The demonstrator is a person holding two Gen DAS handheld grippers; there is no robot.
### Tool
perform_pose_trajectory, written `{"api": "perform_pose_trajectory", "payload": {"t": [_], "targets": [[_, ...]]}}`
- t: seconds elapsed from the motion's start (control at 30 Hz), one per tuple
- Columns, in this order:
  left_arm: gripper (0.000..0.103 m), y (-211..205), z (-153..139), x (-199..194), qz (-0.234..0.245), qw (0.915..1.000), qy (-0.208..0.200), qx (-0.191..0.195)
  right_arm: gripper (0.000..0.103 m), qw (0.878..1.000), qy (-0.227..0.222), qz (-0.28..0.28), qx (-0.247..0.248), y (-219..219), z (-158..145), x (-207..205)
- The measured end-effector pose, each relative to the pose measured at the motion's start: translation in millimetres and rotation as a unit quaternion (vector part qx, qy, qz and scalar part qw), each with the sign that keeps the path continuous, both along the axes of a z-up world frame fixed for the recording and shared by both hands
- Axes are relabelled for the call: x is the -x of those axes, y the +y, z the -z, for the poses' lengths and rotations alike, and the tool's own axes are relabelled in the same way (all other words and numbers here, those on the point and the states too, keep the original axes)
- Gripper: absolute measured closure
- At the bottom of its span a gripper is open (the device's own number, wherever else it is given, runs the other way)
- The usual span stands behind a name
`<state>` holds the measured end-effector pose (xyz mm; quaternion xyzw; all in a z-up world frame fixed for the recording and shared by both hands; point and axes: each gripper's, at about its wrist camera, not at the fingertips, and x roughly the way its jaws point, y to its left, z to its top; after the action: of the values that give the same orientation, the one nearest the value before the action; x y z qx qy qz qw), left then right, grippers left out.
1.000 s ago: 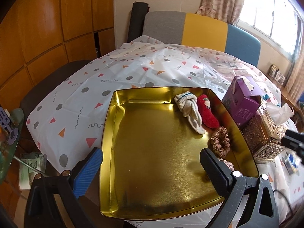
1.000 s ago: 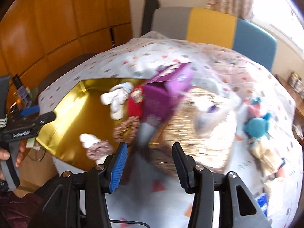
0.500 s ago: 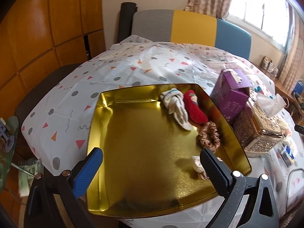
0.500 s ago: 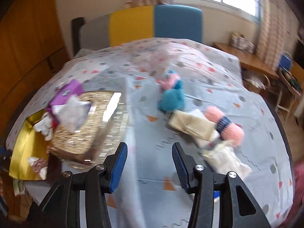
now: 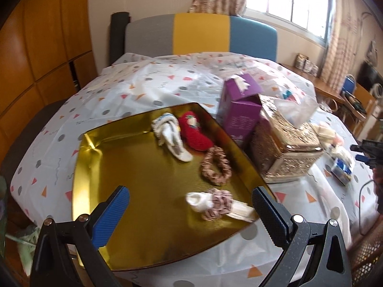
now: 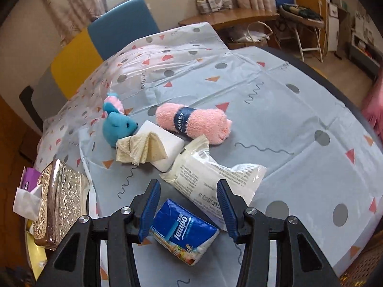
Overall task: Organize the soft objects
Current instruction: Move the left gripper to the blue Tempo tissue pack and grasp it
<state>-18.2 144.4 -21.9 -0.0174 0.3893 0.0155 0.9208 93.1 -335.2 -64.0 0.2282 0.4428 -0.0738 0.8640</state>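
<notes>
1. Broadly, the table (image 6: pixel 299 110) under a white cloth with grey dots and orange triangles fills both views.
2. Gold tray (image 5: pixel 143 191) occupies the centre and lower left of the left wrist view, resting on the cloth. Its contents all sit toward the right side.
3. Embossed metal tissue box (image 5: pixel 284 143) stands just right of the tray. A purple carton (image 5: pixel 239 112) touches its upper-left side.
4. Left gripper (image 5: pixel 191 205), lower centre of the left wrist view: jaws spread wide, nothing between the pads. It hangs above the tray's near edge.
5. Right gripper (image 6: pixel 186 203), lower centre of the right wrist view: jaws about half apart, gripping nothing. A blue tissue pack (image 6: pixel 184 229) lies on the cloth below the gap, apart from both pads as far as I can tell.
6. White printed packet (image 6: pixel 210 179) lies just above the tissue pack, centre of frame.
7. Pink yarn skein (image 6: pixel 194 122) with a dark band lies above the packet.
8. Blue plush toy (image 6: pixel 117 124) sits left of the yarn. A beige folded sock (image 6: pixel 141 150) rests on a white block (image 6: pixel 167 146) below it.
9. Inside the tray, upper right: white sock (image 5: pixel 170 136) beside a red knitted piece (image 5: pixel 196 131).
10. Tan scrunchie (image 5: pixel 215 165) lies below those.
11. White-and-pink frilled sock (image 5: pixel 215 203) lies nearest the tray's lower-right rim.
</notes>
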Motion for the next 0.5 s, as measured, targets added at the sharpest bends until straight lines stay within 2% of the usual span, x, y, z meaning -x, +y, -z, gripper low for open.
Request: {"api": "perform_pose_trajectory", "payload": {"t": [0.27, 0.5], "targets": [[0.0, -42.1, -8.1, -6.8, 0.075, 0.9972, 0.0, 0.004, 0.054, 0.999, 0.03, 0.011, -0.014, -5.5, 11.7, -3.1], [0.0, -104.1, -15.2, -18.6, 0.176, 0.9844, 0.0, -0.006, 0.054, 0.999, 0.015, 0.044, -0.012, -17.6, 4.8, 3.4]]}}
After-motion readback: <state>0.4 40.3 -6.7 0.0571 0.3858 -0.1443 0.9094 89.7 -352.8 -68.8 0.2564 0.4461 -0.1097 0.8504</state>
